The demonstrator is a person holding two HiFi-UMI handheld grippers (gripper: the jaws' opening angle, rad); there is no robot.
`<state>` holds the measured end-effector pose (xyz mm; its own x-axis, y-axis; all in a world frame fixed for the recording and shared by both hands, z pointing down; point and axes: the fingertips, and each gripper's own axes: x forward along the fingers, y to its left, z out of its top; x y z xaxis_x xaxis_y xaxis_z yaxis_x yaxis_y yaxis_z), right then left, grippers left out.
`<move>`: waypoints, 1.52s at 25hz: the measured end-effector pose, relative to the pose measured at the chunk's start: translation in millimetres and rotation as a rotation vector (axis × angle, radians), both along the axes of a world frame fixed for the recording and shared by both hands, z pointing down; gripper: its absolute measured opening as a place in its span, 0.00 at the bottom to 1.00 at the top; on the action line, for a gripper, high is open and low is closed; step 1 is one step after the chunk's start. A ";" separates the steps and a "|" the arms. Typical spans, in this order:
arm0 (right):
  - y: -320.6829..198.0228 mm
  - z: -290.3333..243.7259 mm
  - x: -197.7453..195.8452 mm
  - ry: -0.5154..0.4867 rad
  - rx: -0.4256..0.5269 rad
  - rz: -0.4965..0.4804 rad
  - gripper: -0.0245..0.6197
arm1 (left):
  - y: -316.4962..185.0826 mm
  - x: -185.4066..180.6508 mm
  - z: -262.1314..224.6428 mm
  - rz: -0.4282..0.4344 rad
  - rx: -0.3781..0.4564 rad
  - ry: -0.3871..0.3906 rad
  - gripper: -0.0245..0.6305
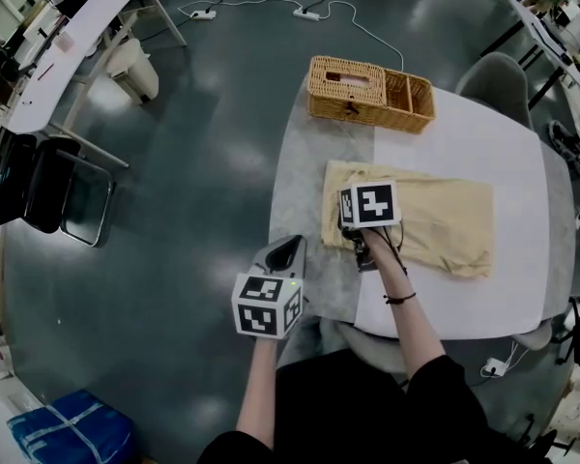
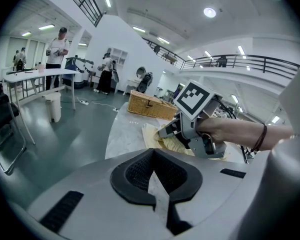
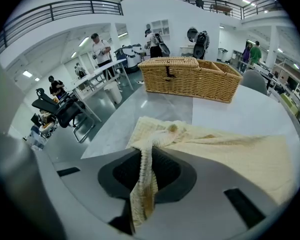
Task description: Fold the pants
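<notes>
**Right gripper [image 3: 142, 184] pinches pants [image 1: 435, 216]**

Only the right gripper view shows its jaws clamped on a bunched pants edge. The pants lie mid-table [image 1: 464, 143], with the basket [image 1: 367, 93] at 12 o'clock and bare tabletop at 3. The left gripper [image 2: 157, 184], at 7, is closed and empty.

Pants [image 1: 435, 216]: pale yellow cloth, soft, matt, rough ribbed weave.
Basket [image 1: 367, 93]: woven wicker, coarse.
Tabletop [image 1: 464, 143]: smooth, matt white; one part grey marbled.
Floor [image 1: 193, 162]: dark, glossy, reflecting lamps.
Right gripper [image 3: 142, 184], left gripper [image 2: 157, 184]: smooth matt grey plastic, black finely ribbed pads [image 3: 122, 171].
</notes>
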<state>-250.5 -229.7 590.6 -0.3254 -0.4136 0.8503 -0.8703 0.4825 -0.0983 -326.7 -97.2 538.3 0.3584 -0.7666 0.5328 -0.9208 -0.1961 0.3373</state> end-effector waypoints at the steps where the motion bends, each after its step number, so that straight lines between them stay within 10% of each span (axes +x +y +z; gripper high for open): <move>1: 0.5 -0.1 0.5 -0.001 0.002 -0.001 0.10 | 0.7 0.3 0.0 0.001 0.000 0.000 0.05; 27: 18.4 -13.4 2.5 -0.139 -0.011 -0.042 0.38 | 11.8 3.1 -13.2 0.015 0.029 -0.009 0.05; 38: 34.3 -64.7 10.5 -0.436 -0.024 -0.067 0.38 | 8.2 23.2 -36.5 0.063 0.060 -0.009 0.05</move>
<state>-240.0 -195.4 525.9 -0.6811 -0.3613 0.6369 -0.7119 0.5299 -0.4609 -303.5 -88.9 501.8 0.4024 -0.7731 0.4902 -0.9089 -0.2736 0.3147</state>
